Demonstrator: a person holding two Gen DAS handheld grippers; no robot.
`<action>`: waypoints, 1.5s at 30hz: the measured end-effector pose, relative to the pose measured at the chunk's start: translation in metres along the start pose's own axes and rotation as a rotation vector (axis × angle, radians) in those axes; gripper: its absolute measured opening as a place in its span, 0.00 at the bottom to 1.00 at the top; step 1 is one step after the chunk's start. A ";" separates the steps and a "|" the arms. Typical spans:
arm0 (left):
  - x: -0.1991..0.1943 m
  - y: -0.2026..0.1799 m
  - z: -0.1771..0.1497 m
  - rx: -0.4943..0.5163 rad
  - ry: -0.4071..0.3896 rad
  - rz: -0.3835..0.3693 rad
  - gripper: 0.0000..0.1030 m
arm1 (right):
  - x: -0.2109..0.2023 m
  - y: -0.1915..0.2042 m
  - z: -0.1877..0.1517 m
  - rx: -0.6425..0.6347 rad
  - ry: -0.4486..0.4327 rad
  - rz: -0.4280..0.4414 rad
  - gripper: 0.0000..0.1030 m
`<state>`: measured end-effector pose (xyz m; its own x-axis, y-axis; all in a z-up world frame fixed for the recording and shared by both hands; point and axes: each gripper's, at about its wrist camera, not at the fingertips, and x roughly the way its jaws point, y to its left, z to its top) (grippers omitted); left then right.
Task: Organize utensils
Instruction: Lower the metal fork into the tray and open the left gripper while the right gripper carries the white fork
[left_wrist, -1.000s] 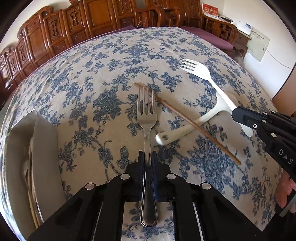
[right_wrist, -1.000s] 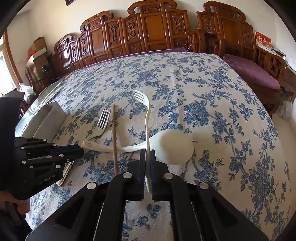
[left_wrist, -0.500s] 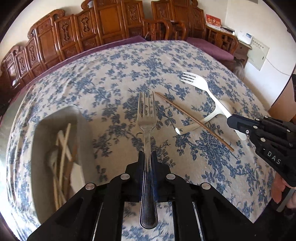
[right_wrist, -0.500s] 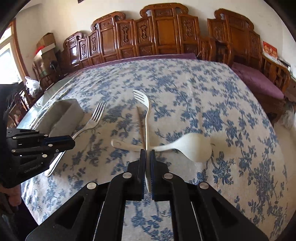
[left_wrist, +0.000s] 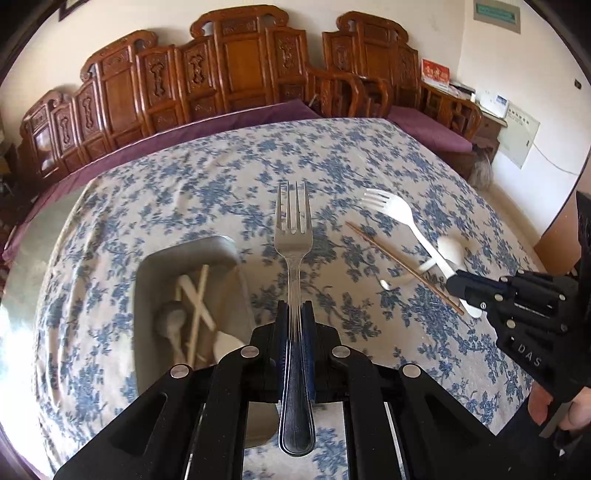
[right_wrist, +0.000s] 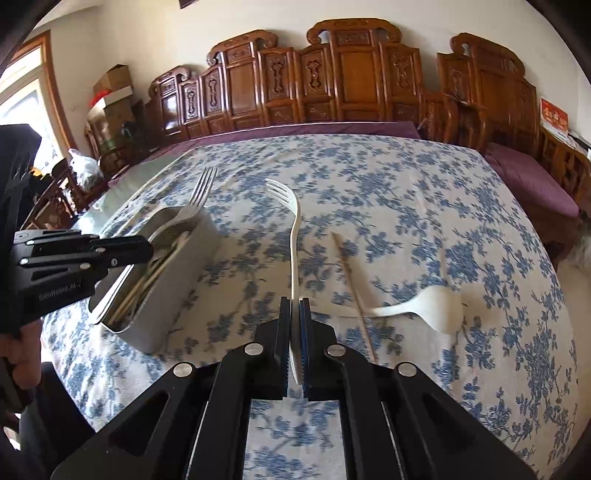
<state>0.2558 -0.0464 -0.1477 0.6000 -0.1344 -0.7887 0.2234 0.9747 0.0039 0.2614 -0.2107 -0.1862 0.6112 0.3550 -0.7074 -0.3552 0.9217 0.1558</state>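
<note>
In the left wrist view, the left gripper (left_wrist: 294, 314) is closed on the handle of a metal fork (left_wrist: 293, 236), which is held clear of the surface with its tines pointing toward the top of the frame. The gripper is angled downward over the flower-patterned tablecloth (left_wrist: 184, 192). Just left of the fork, at lower left of centre, a grey container (left_wrist: 147, 269) is seen, with white utensils and pale sticks lying inside. At the right edge, the right gripper (left_wrist: 456, 286) is seen from the side, and part of the hand (left_wrist: 569, 410) holding it is visible at lower right.

In the right wrist view, the right gripper (right_wrist: 294, 314) is clamped on the handle of a white plastic fork (right_wrist: 293, 229), raised above the cloth with its tines toward upper centre. It too is tilted downward. A white spoon (right_wrist: 432, 304) and a single chopstick (right_wrist: 351, 284) are left lying on the surface at right of centre, the chopstick crossing the spoon's handle. The left gripper (right_wrist: 142, 249) is seen at the left edge, over the container (right_wrist: 177, 295).
</note>
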 end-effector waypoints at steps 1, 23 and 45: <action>-0.001 0.006 -0.001 -0.006 -0.001 0.003 0.07 | 0.000 0.004 0.000 -0.003 0.002 0.005 0.06; 0.038 0.093 -0.032 -0.116 0.081 0.050 0.07 | 0.012 0.058 -0.008 -0.076 0.052 0.027 0.06; 0.068 0.092 -0.040 -0.127 0.163 0.035 0.07 | 0.016 0.075 -0.003 -0.086 0.065 0.044 0.06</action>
<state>0.2865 0.0409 -0.2256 0.4710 -0.0795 -0.8785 0.1002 0.9943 -0.0362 0.2429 -0.1362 -0.1881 0.5473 0.3818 -0.7448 -0.4422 0.8875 0.1300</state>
